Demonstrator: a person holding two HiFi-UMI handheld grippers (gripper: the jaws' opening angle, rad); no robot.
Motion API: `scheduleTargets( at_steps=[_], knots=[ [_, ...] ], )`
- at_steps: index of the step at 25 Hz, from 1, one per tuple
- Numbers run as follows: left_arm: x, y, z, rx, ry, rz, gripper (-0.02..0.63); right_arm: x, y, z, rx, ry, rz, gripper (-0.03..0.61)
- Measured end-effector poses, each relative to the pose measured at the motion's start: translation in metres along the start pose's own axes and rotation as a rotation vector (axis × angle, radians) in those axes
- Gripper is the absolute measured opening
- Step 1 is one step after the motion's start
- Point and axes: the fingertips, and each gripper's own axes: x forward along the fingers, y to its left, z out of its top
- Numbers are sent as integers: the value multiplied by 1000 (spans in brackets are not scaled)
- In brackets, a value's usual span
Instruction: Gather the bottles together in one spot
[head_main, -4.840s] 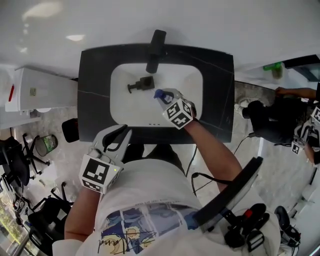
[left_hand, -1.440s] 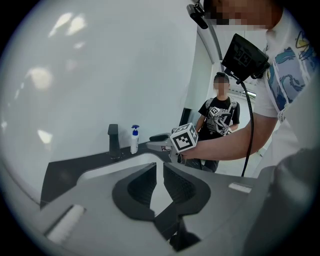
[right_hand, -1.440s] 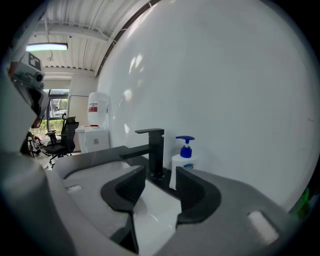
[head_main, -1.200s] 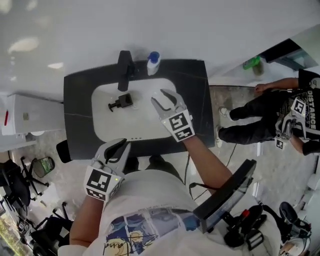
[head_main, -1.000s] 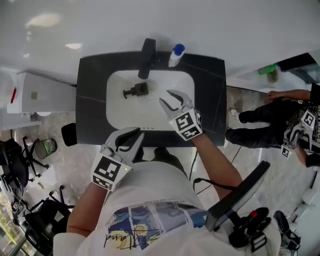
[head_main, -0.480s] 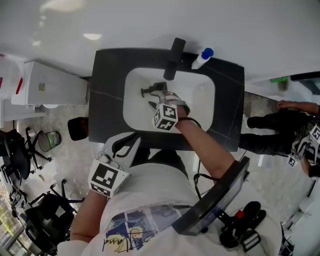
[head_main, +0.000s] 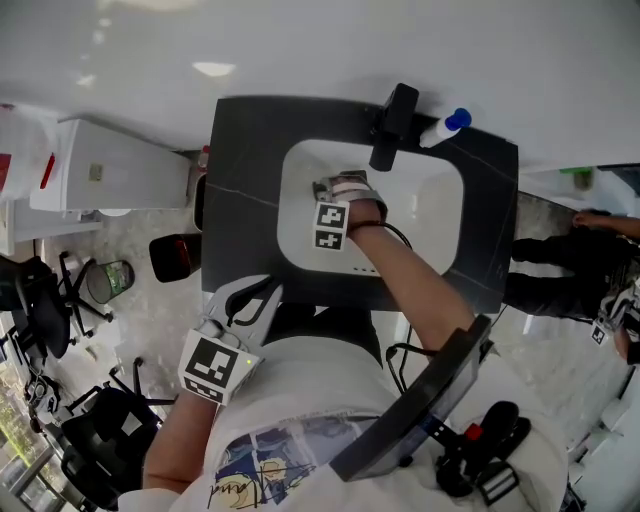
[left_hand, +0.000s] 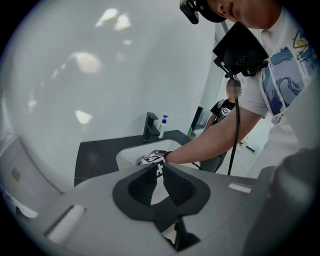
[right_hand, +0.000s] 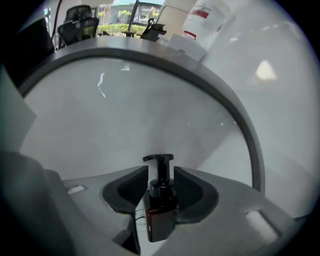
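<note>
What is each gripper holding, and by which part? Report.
Nothing yet. The right gripper is open, jaws flanking the dark pump bottle at its neck; the left gripper is shut, empty.

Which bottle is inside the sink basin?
The dark pump bottle, between the right hand-held gripper's jaws; the blue-capped white bottle stands on the countertop beside the tap.

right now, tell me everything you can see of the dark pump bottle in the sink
The dark reddish-brown square-bodied pump bottle looks like tinted plastic, with a black collar, thin neck and flat black pump head. It rests in the white sink basin, apparently on its side. The right hand-held gripper straddles it, jaws apart on either side of its shoulders; no squeeze is evident. In the head view that gripper hides most of it.
</note>
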Motion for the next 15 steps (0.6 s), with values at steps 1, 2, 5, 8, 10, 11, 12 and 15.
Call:
scheduleTargets(
  at_steps=[1, 2, 5, 8, 10, 11, 12, 15],
  knots=[
    [-1, 2, -1, -2, 0, -1, 42, 6, 1, -3, -12, 28, 7, 155],
    [-2, 5, -2, -3, -1, 0, 42, 10, 2, -5, -17, 46, 10, 155],
    [-7, 12, -6, -10, 2, 4, 42, 20, 4, -3, -37, 79, 12, 153],
    [-10, 15, -12, -24, 21, 3, 43, 27, 3, -4, -60, 108, -9, 120],
    [-11, 19, -14, -25, 24, 8, 43, 28, -2, -3, -48, 98, -26, 83],
    [-11, 21, -13, -23, 19, 13, 43, 27, -3, -2, -40, 88, -29, 80],
    [-11, 22, -12, -23, 16, 14, 43, 24, -3, -2, -34, 76, -32, 80],
    [-7, 21, -9, -9, 6, 4, 43, 12, -3, -3, 13, 32, -54, 78]
  ],
)
